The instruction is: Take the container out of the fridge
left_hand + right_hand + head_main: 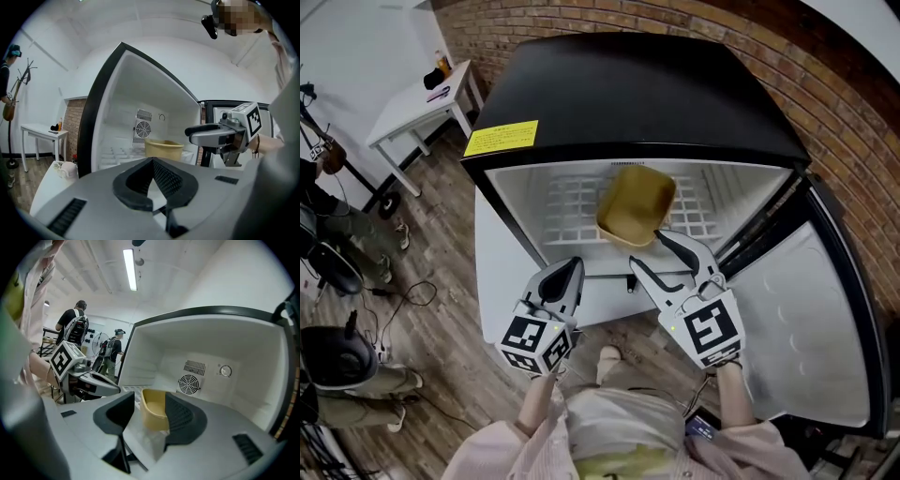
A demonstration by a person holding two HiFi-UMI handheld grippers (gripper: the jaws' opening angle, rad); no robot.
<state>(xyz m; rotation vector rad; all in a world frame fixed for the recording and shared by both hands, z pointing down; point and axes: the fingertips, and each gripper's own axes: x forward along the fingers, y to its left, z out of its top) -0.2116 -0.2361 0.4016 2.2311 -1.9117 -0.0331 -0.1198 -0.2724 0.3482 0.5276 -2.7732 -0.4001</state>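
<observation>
A yellow container point(635, 206) sits on the wire shelf point(567, 202) inside the open black fridge point(637, 94). My right gripper point(647, 251) is open just in front of the container's near edge, one fingertip close to its rim. In the right gripper view the container point(152, 411) shows between the spread jaws of that gripper point(150, 404), a little beyond them. My left gripper point(572, 267) is shut and empty, hanging in front of the fridge's lower left edge. From the left gripper point(152, 161) I see the container point(164, 149) deeper in, and the right gripper point(206, 133) beside it.
The fridge door point(811, 319) stands swung open to the right. A fan grille point(189, 383) and dial point(225, 371) are on the back wall. A white table point(422, 103) and people stand at the left, with cables point(403, 300) on the wooden floor.
</observation>
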